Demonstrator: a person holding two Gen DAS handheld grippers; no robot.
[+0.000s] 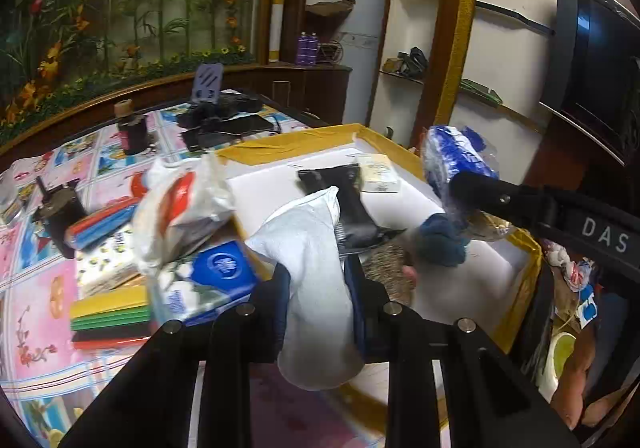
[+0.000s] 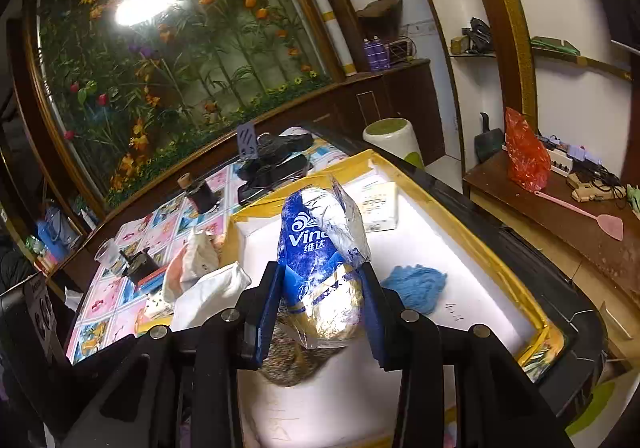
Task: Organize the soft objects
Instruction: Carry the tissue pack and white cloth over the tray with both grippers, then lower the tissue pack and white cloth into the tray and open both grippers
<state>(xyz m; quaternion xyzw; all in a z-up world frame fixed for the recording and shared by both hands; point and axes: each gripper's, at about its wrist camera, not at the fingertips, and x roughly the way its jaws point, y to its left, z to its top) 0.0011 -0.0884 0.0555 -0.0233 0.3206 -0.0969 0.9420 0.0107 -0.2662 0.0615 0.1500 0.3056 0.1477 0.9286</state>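
step: carrying 2 soft items over white tray (image 2: 460, 248) | left gripper (image 1: 316, 288) clamped on white cloth (image 1: 308, 248) | right gripper (image 2: 320, 284) clamped on blue tissue pack (image 2: 320, 248) | next: lower, release near blue yarn (image 2: 416, 284)

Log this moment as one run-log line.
left gripper: shut on white cloth | right gripper: shut on blue tissue pack | both above white tray | blue yarn lies in tray
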